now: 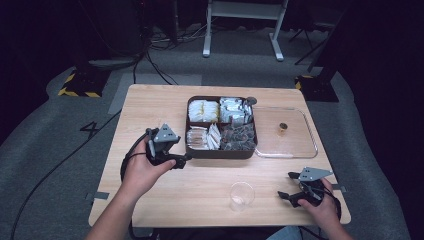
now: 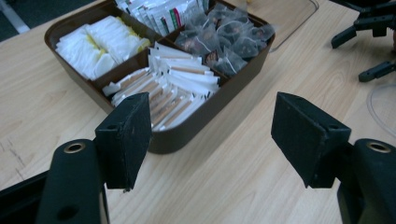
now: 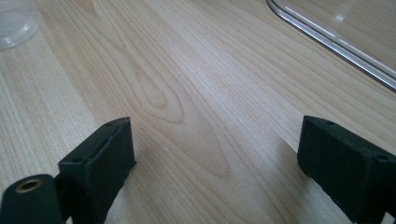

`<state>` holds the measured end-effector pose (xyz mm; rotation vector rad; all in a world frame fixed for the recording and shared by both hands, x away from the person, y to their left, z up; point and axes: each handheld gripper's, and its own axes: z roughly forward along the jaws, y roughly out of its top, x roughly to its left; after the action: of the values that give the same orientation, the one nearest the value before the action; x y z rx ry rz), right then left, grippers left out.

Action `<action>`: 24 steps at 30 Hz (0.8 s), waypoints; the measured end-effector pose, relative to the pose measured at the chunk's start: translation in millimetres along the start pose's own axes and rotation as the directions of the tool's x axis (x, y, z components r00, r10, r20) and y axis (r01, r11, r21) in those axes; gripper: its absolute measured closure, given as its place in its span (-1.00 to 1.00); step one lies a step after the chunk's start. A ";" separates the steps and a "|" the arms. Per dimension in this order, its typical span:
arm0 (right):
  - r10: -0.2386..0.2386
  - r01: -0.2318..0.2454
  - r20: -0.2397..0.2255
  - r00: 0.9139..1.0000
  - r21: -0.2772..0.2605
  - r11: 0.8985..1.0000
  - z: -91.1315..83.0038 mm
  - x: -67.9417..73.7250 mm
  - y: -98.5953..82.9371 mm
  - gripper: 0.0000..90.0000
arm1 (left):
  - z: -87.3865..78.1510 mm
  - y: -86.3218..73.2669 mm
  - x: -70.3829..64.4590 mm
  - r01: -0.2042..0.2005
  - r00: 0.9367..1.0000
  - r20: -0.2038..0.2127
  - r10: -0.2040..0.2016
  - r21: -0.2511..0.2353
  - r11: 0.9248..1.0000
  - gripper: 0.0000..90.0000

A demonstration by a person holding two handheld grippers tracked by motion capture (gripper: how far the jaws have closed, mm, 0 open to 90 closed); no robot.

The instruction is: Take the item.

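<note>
A brown four-part tray [image 1: 220, 154] sits mid-table, holding white sachets [image 1: 203, 110], silver packets [image 1: 234, 110], paper sticks [image 1: 202, 137] and dark tea bags [image 1: 239, 136]. My left gripper [image 1: 180, 152] hovers just left of the tray's near left corner, open and empty. In the left gripper view its jaws [image 2: 212, 140] stand wide apart in front of the tray wall [image 2: 187, 135], facing the paper sticks [image 2: 173, 88]. My right gripper [image 1: 287, 185] rests low at the near right, open and empty, over bare wood [image 3: 215, 158]. A clear cup [image 1: 242, 196] stands just left of it.
A clear lid [image 1: 285, 135] with a small gold knob [image 1: 283, 129] lies flat against the tray's right side; its rim [image 3: 336, 39] crosses the right gripper view. The cup [image 3: 14, 23] shows there at top left. The table's near edge is close to both hands.
</note>
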<state>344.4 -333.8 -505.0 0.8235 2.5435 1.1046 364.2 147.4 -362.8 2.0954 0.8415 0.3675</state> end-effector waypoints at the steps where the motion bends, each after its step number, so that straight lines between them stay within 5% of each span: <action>1: 0.000 0.000 0.000 1.000 0.000 1.000 0.0 0.0 0.0 -0.76 | 1.1 3.2 1.3 -0.003 1.000 -0.002 0.003 -0.004 1.000 -0.35; 24: 0.000 0.000 0.000 1.000 0.000 1.000 0.0 -0.1 0.0 -0.75 | 54.8 71.6 25.5 -0.042 0.999 -0.026 0.041 -0.022 0.999 -0.34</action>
<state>344.4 -333.8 -505.0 0.8234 2.5435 1.1047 442.8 101.3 -341.0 2.0935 0.8063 0.4252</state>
